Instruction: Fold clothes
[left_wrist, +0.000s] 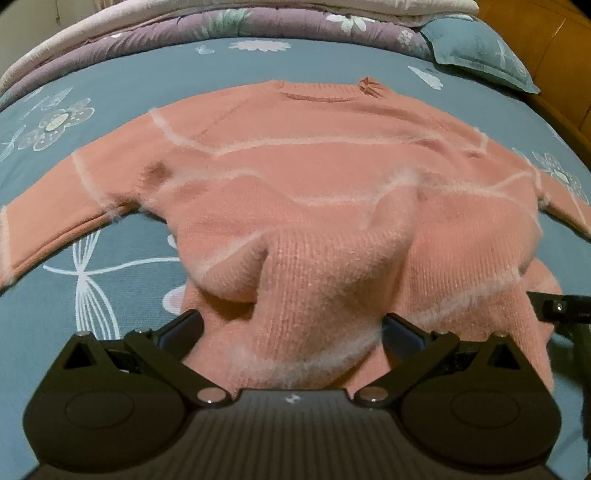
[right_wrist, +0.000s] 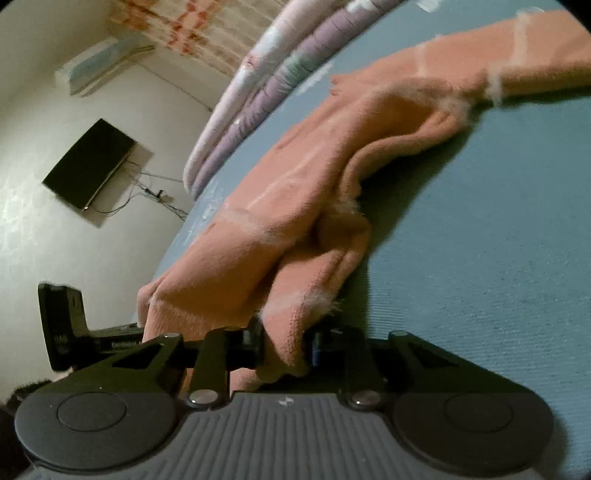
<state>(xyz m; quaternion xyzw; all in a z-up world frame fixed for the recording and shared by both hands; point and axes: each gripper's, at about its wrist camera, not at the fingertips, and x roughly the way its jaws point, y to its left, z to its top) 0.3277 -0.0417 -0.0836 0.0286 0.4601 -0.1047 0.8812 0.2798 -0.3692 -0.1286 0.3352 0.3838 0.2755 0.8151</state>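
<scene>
A pink knit sweater (left_wrist: 295, 122) with pale fuzzy stripes lies spread on the blue bedspread (left_wrist: 110, 85), collar far, sleeves out to both sides. My left gripper (left_wrist: 291, 325) has its fingers wide apart, with the bunched lower hem lying between them; the fingers do not press it. My right gripper (right_wrist: 288, 343) is shut on the sweater's hem (right_wrist: 284, 332) and lifts it off the bed. Part of the right gripper shows at the right edge of the left wrist view (left_wrist: 561, 308). Part of the left gripper shows in the right wrist view (right_wrist: 62, 328).
Folded purple and white quilts (left_wrist: 221, 18) lie along the far side of the bed. A blue pillow (left_wrist: 476, 51) sits at the far right by a wooden headboard (left_wrist: 554, 44). A wall TV (right_wrist: 88, 166) and air conditioner (right_wrist: 99, 62) show beyond the bed.
</scene>
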